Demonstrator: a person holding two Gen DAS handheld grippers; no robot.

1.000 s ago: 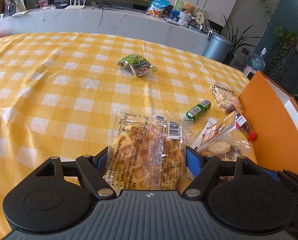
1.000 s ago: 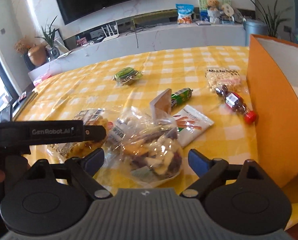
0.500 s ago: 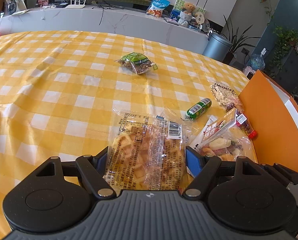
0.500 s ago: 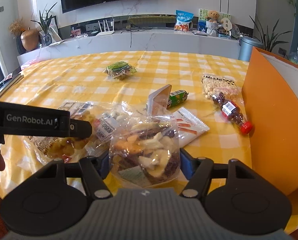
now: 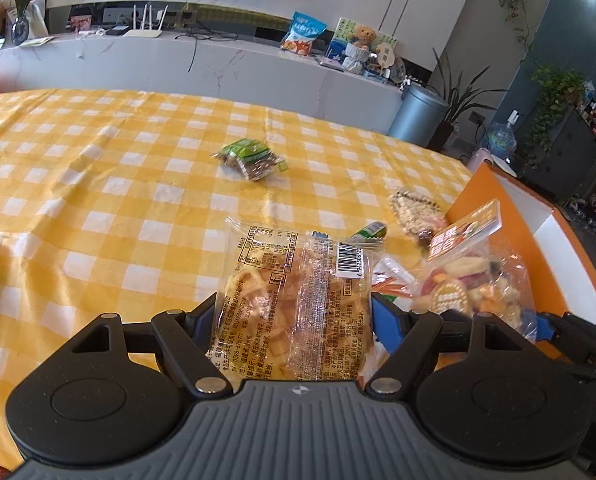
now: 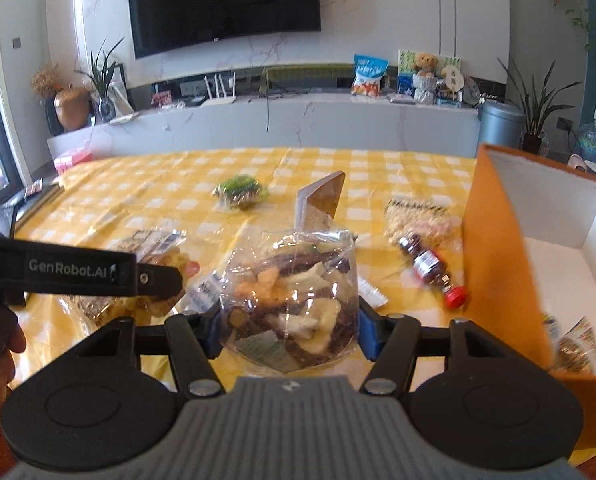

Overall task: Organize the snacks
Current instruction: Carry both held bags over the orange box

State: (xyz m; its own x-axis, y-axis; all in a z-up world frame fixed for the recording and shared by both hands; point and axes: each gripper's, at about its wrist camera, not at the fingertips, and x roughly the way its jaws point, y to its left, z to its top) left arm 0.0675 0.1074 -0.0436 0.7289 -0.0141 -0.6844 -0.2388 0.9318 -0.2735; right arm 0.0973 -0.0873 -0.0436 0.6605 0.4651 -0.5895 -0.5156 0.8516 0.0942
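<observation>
My left gripper (image 5: 292, 316) was clamped on a clear packet of yellow crackers (image 5: 294, 312); both blue pads pressed on its sides, and the packet was lifted a little above the yellow checked tablecloth (image 5: 98, 184). My right gripper (image 6: 288, 326) held a clear bag of mixed dried fruit (image 6: 290, 300) with a card header on top. Its jaws were closing at that moment, and the pads already pressed the bag from both sides.

Just to the right of this bag stood the orange box (image 6: 498, 264), white inside, and some small packets already lay at its bottom. On the cloth I saw more snacks: a green packet (image 6: 240, 192) far in the middle, a bag of pale nuts (image 6: 418, 216) near the box wall, and a small bottle with a red cap (image 6: 432, 270) just beside that bag.
</observation>
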